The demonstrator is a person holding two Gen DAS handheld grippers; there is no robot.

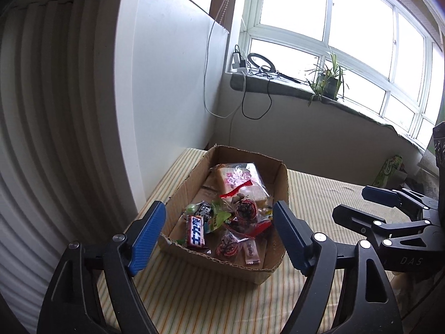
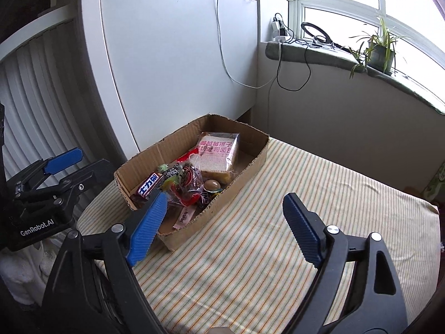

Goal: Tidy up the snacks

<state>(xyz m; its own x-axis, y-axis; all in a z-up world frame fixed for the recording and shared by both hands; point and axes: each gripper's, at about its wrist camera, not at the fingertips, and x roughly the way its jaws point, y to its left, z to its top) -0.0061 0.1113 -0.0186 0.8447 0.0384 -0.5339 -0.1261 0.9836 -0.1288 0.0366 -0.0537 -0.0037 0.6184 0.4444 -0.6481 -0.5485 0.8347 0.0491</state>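
Both sets of blue-padded black tongs are sitting wide apart with nothing between them. Left tongs (image 1: 219, 233) are hovering just in front of the open brown cardboard box (image 1: 192, 178), framing its near end in the left wrist view. Right tongs (image 2: 225, 226) are hanging over the yellow-and-green striped cloth (image 2: 319, 183) covering the counter, just beside the box's long side.

Snacks are all lying inside that box, which is resting on the cloth near the white wall panel (image 2: 178, 64). At the far end, a clear-wrapped loaf of sliced bread with pink lettering (image 2: 219, 153) is lying flat. Toward the near end, a brown chocolate bar with a blue-and-white label (image 1: 195, 232) is sitting next to a heap of small clear packets with red and black print (image 1: 244, 211), plus a thin pink sachet (image 1: 251, 253).

Over by the window, a potted green spider plant (image 1: 328, 79) is standing on the grey windowsill (image 1: 281, 87).
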